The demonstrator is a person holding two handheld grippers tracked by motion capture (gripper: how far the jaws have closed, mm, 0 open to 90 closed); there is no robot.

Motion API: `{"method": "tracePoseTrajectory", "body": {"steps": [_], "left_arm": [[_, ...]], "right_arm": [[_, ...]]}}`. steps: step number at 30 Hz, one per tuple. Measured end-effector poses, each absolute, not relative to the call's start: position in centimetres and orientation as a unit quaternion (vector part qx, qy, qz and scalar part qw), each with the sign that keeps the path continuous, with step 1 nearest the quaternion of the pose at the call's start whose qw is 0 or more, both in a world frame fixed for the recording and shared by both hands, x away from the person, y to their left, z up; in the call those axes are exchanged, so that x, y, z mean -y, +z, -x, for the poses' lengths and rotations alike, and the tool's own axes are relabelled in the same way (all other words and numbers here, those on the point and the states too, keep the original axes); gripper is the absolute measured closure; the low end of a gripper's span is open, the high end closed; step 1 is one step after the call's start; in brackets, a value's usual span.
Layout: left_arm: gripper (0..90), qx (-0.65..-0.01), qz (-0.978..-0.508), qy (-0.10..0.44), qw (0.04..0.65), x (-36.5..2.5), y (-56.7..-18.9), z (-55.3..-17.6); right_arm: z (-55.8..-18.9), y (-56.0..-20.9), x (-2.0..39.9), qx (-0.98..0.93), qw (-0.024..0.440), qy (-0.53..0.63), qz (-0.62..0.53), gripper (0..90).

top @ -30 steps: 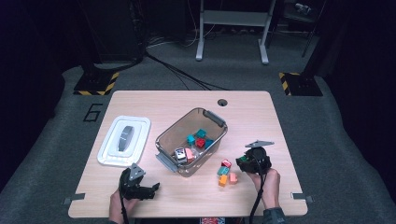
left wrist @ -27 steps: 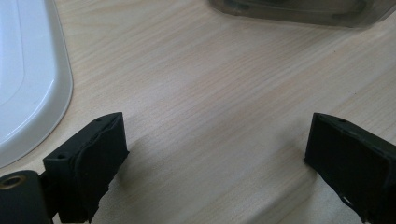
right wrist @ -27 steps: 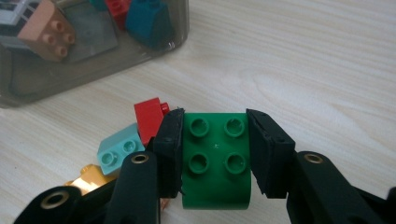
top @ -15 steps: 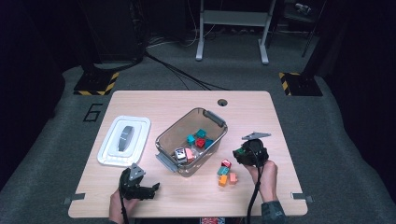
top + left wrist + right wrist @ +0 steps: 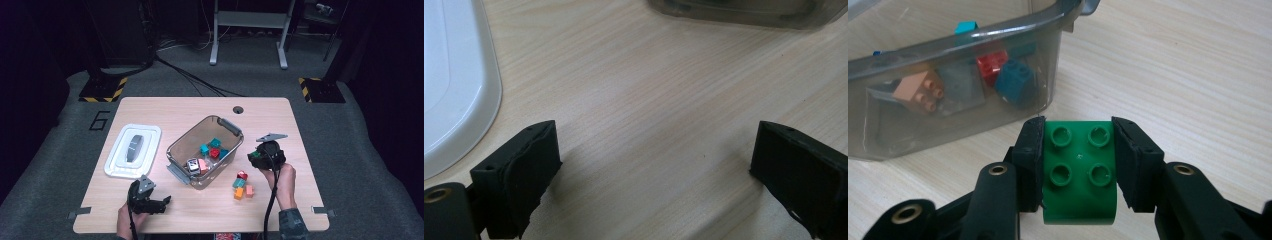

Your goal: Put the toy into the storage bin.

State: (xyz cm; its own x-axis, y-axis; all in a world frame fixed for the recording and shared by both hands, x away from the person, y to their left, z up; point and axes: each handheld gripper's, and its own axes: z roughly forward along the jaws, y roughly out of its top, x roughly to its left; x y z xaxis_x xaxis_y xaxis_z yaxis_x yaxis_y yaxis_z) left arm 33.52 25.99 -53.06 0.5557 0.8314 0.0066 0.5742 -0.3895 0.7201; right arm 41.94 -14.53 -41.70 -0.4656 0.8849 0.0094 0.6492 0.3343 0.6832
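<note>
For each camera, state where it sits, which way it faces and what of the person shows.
High view: above the person's side, facing forward and down on the table; both forearms, left gripper, right gripper.
Left gripper view: on that gripper, facing bare tabletop between open fingers, white lid beside.
Right gripper view: on that gripper, facing the green brick it holds.
Shared: the clear bin.
</note>
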Motion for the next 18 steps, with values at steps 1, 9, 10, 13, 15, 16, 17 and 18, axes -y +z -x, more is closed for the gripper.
{"method": "tracePoseTrajectory", "body": {"steps": [1,9,10,13,15,16,17,18], "left_arm": [[5.3,-0.433,-0.812,0.188,0.343,-26.0,-53.1,-33.5],[5.3,-0.433,-0.812,0.187,0.344,-26.0,-53.1,-33.5],[5.3,-0.433,-0.812,0.187,0.344,-26.0,-53.1,-33.5],[5.3,-0.433,-0.812,0.187,0.344,-26.0,-53.1,-33.5],[5.3,-0.433,-0.812,0.187,0.344,-26.0,-53.1,-33.5],[5.3,-0.432,-0.812,0.187,0.344,-26.0,-53.1,-33.5],[5.3,-0.432,-0.812,0.187,0.343,-26.0,-53.1,-33.5],[5.3,-0.432,-0.812,0.187,0.343,-26.0,-53.1,-33.5]], "right_arm": [[-42.1,-41.6,14.5,-0.796,0.189,0.318,-0.479,58.9],[-42.7,-40.4,14.4,-0.796,0.198,0.32,-0.475,58.9],[-42.7,-40.2,14.4,-0.796,0.199,0.318,-0.475,58.9],[-42.9,-39.8,14.3,-0.793,0.2,0.319,-0.479,58.9],[-43.1,-39.6,14.4,-0.796,0.206,0.32,-0.47,58.9],[-43.2,-39.4,14.3,-0.794,0.206,0.321,-0.474,58.9],[-43.3,-39.2,14.3,-0.794,0.207,0.321,-0.473,58.9],[-43.3,-39.1,14.3,-0.793,0.207,0.32,-0.475,58.9]]}}
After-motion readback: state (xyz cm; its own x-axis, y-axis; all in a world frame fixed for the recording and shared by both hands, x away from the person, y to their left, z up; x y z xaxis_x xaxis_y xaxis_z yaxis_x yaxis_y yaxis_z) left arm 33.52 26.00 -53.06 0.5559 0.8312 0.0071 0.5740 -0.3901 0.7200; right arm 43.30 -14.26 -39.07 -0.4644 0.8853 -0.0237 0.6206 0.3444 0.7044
